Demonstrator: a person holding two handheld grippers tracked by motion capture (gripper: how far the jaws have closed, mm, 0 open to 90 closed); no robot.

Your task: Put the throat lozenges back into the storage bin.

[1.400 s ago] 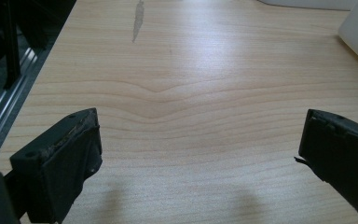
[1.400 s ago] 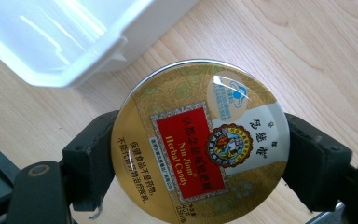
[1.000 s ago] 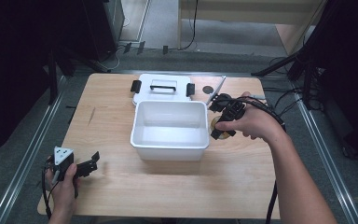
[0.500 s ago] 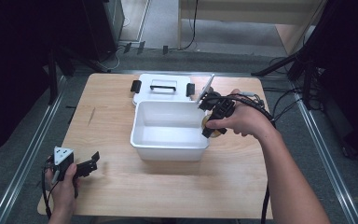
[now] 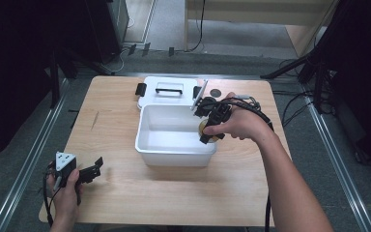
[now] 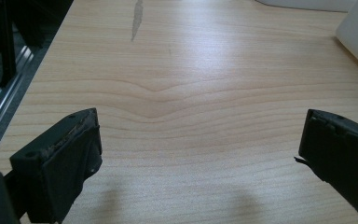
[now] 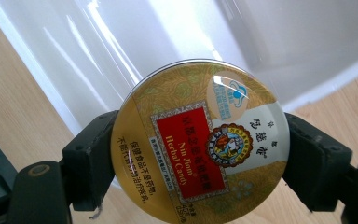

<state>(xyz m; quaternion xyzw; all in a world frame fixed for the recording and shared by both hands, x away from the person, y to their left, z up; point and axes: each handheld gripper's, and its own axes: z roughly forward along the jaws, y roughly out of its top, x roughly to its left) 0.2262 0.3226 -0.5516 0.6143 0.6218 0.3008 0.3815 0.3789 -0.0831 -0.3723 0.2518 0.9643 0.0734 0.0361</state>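
Now the right tongs (image 5: 211,126) clamp the candy tin (image 7: 200,137) over the rim of the empty white bin (image 5: 174,152), dropping it in and lidding left, while the left tongs (image 5: 91,170) rest wide above the tabletop (image 6: 191,84).

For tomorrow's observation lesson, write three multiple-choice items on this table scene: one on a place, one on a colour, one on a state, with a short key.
1. Where is the round tin?
A. on the lid
B. between the right gripper's jaws, at the tub's right rim
C. beside the left gripper

2. What colour is the tub?
A. white
B. blue
C. black

3. How do the left gripper's jaws stand?
A. shut on the tin
B. shut on nothing
C. open over bare table

Key: B, the black pads press both sides of the tin over the tub's edge; A, its walls and floor are white; C, wood grain shows between the wide-apart jaws.
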